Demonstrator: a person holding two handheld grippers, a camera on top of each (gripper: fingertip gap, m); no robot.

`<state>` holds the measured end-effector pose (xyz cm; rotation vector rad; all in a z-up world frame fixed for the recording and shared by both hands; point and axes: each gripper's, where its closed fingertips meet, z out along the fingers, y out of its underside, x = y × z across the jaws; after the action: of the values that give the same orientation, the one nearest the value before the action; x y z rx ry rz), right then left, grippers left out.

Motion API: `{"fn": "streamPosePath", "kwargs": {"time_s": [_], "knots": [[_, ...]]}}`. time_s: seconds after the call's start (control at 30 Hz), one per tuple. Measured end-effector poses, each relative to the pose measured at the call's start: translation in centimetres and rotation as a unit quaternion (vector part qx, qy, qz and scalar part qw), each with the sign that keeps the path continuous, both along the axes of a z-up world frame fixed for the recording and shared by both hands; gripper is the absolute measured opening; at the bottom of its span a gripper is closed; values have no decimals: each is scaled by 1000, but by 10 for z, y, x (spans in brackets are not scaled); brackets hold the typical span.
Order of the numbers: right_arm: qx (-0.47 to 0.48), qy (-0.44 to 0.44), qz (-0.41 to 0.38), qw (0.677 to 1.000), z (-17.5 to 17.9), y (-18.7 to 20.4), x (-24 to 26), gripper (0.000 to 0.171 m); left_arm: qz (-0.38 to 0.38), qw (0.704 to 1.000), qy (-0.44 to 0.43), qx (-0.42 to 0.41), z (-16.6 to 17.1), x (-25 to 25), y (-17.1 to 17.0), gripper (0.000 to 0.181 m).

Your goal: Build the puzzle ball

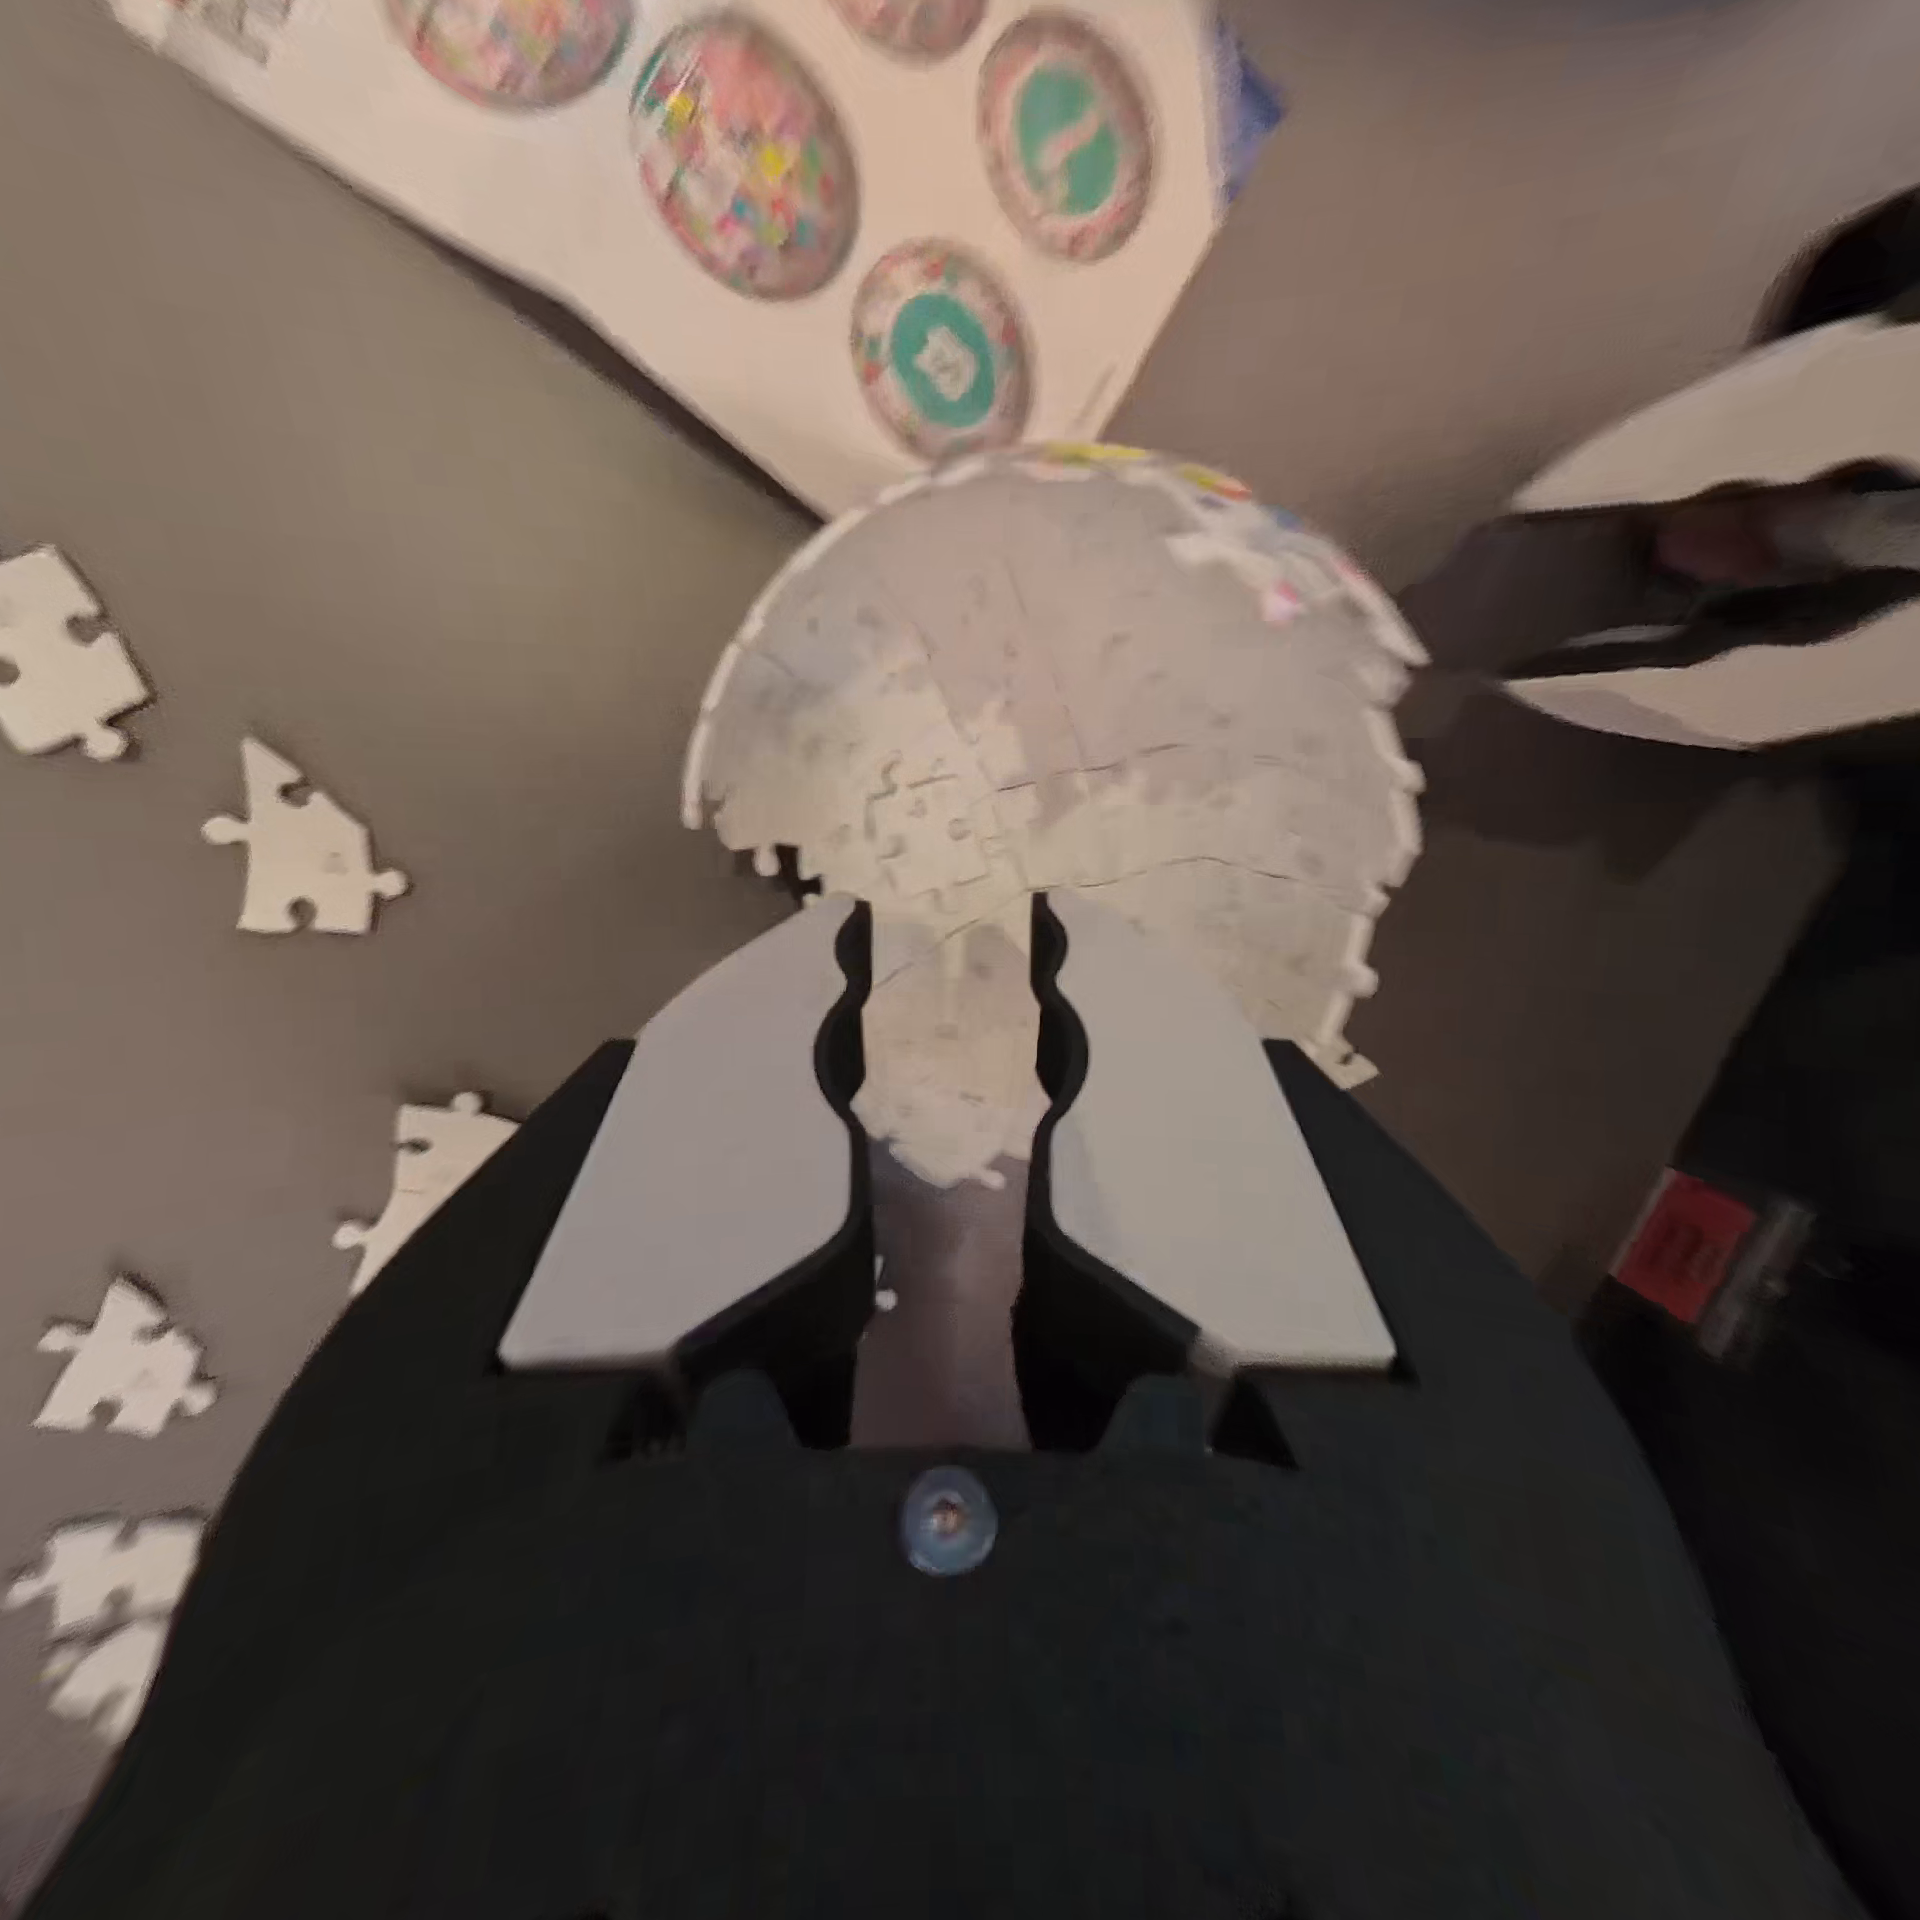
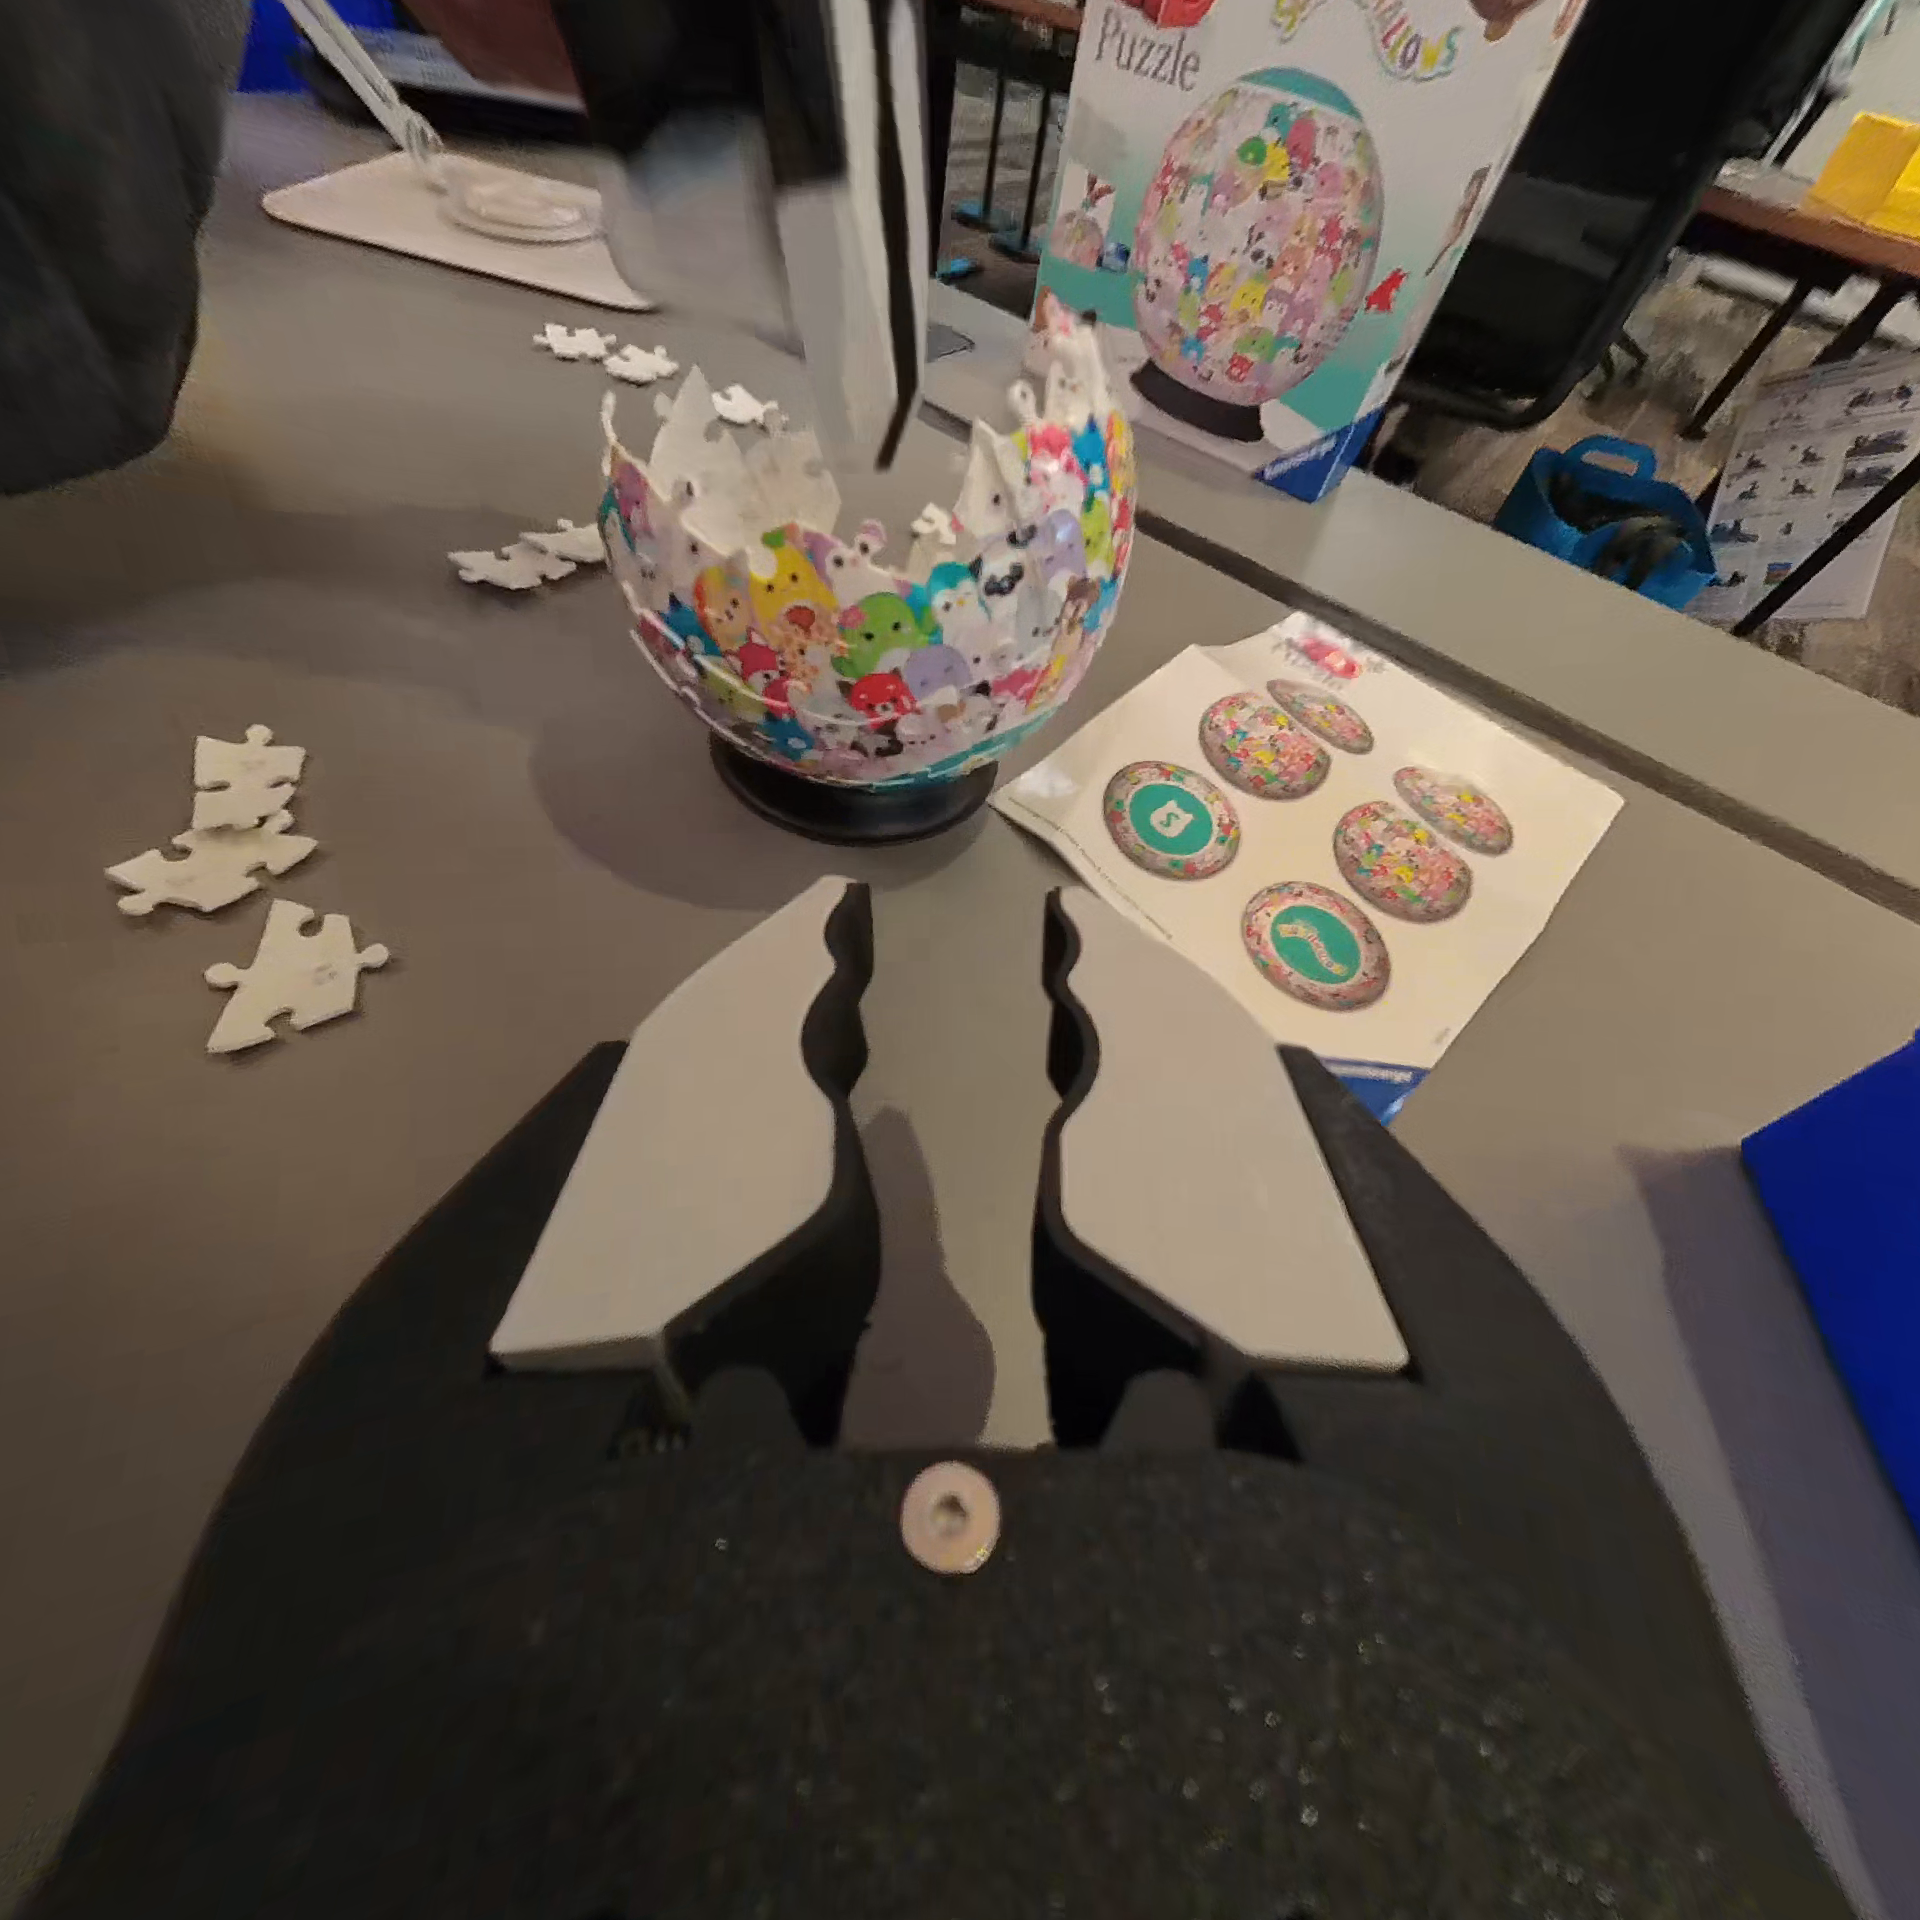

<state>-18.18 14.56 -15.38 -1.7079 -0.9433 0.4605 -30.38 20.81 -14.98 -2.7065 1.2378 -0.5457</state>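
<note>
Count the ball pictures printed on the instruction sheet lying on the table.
6 on the instruction sheet: one teal-centred at the left, an overlapping pair at the far edge, another overlapping pair at the right, one teal-centred nearest the camera. None seems hidden.

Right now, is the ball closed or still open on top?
Open. The ball sits on its stand with a jagged rim, its white inside showing.

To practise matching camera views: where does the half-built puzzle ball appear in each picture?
Left wrist view: puzzle ball at centre, white inside facing the camera, just beyond the fingertips.
Right wrist view: puzzle ball upper centre, on its dark stand.
Shared landmark: instruction sheet lying beside the ball.
</note>
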Motion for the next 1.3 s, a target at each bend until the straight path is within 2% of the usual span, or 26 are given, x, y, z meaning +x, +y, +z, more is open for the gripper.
{"fn": "streamPosePath", "kwargs": {"time_s": [0.13, 0.33, 0.6, 0.63, 0.73, 0.77, 1.0, 1.23, 1.27, 1.3], "knots": [[66, 28, -1, 997, 20, 0, 9, 34, -21, 995, 85, -45, -19, 8, -8, 28], [69, 48, 8, 996, 36, -7, 26, 34, -29, 983, 167, -66, -42, 13, -9, 34], [95, 34, 15, 995, 42, -12, 33, 34, -37, 976, 202, -75, -58, 18, -12, 32], [96, 35, 17, 995, 43, -13, 32, 34, -39, 975, 204, -76, -59, 19, -13, 73], [98, 24, 22, 995, 40, -14, 30, 34, -39, 974, 209, -74, -59, 18, -11, 73], [100, 20, 22, 995, 40, -14, 29, 34, -39, 974, 213, -71, -59, 18, -11, 32], [99, 14, 26, 995, 36, -15, 27, 34, -51, 969, 232, -65, -60, 11, -16, 32], [101, 4, 25, 995, 34, -14, 27, 34, -60, 967, 238, -67, -63, 9, -21, 13], [100, 4, 26, 995, 33, -15, 26, 34, -61, 967, 236, -72, -63, 9, -22, 72], [100, 2, 26, 995, 32, -15, 26, 34, -62, 967, 235, -74, -64, 10, -23, 70]]}}
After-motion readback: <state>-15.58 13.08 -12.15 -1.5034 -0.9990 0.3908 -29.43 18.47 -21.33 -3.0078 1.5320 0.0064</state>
